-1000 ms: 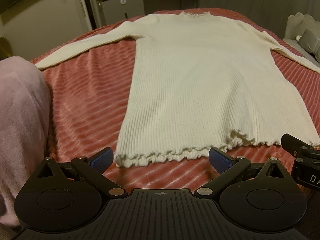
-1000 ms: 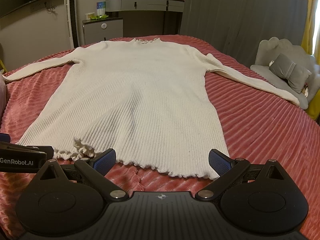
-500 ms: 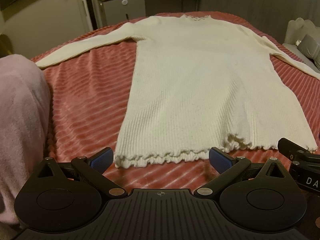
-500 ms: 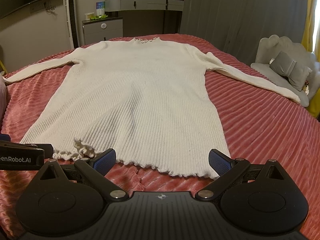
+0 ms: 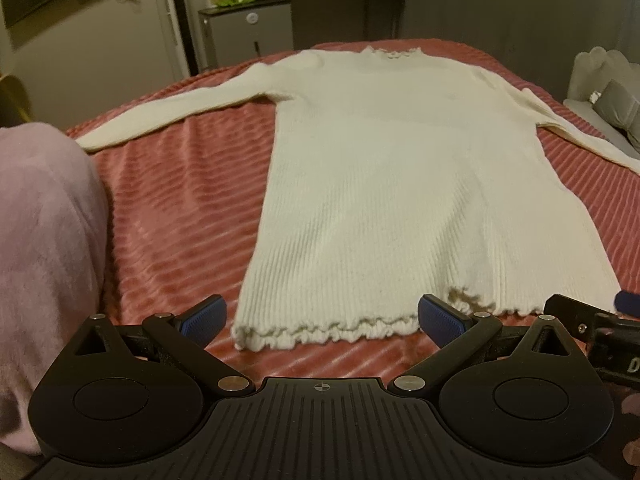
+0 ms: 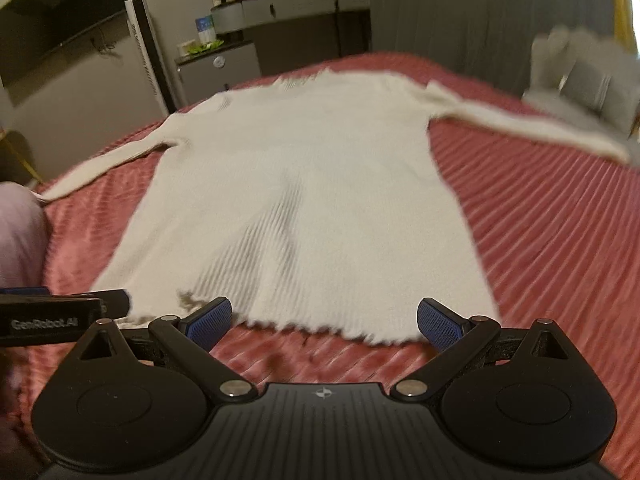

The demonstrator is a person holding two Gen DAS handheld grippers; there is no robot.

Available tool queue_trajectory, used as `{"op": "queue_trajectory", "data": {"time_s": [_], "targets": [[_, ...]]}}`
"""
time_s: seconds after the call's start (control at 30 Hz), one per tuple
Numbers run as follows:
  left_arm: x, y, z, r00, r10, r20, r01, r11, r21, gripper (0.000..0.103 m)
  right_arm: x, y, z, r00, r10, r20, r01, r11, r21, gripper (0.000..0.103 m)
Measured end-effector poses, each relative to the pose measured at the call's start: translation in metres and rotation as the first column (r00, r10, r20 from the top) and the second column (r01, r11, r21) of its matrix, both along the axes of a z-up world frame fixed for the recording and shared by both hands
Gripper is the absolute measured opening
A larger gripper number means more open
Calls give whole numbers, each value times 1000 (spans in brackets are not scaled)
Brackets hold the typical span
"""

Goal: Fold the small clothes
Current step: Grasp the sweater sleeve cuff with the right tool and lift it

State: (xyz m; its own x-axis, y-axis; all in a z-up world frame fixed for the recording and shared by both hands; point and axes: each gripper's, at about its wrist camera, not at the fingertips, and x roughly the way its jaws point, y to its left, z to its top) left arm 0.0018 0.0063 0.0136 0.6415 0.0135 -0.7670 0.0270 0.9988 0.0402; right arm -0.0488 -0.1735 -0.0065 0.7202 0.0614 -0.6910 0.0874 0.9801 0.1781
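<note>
My left gripper [image 5: 322, 316] is spread wide, empty, just short of the frilled hem of the cream ribbed long-sleeve knit top [image 5: 400, 184]. My right gripper [image 6: 324, 318] is wide too, empty, at the same hem; that view is blurred. Top lies flat, sleeves out, on the red ribbed plush bedspread [image 5: 180, 220]. Pink fleece bundle [image 5: 44, 248] at left.

Bare bedspread [image 5: 180, 216] open left of sweater [image 5: 400, 184], and right of it too. Pink bundle [image 5: 44, 248] blocks far left; left gripper [image 6: 60, 316] crowds hem corner.
</note>
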Motion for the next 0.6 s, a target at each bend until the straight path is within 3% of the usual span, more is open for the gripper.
{"op": "queue_trajectory", "data": {"time_s": [0.17, 0.23, 0.37, 0.5, 0.6], "targets": [[9, -4, 14, 1000, -15, 19, 15, 1000, 17, 103, 7, -27, -1, 999, -20, -47, 29, 977, 209, 99], [14, -7, 25, 998, -33, 62, 31, 999, 22, 103, 11, -47, 4, 998, -52, -17, 55, 956, 289, 99], [41, -11, 36, 990, -33, 134, 28, 999, 43, 103, 28, -102, 17, 979, -194, 65, 158, 918, 364, 99], [83, -10, 22, 993, 20, 119, -23, 999, 26, 103, 59, -186, 14, 917, -391, 79, 311, 825, 473, 94], [109, -9, 4, 993, 46, 107, -49, 998, 28, 103, 80, -252, 0, 844, -534, 48, 431, 729, 532, 79]]}}
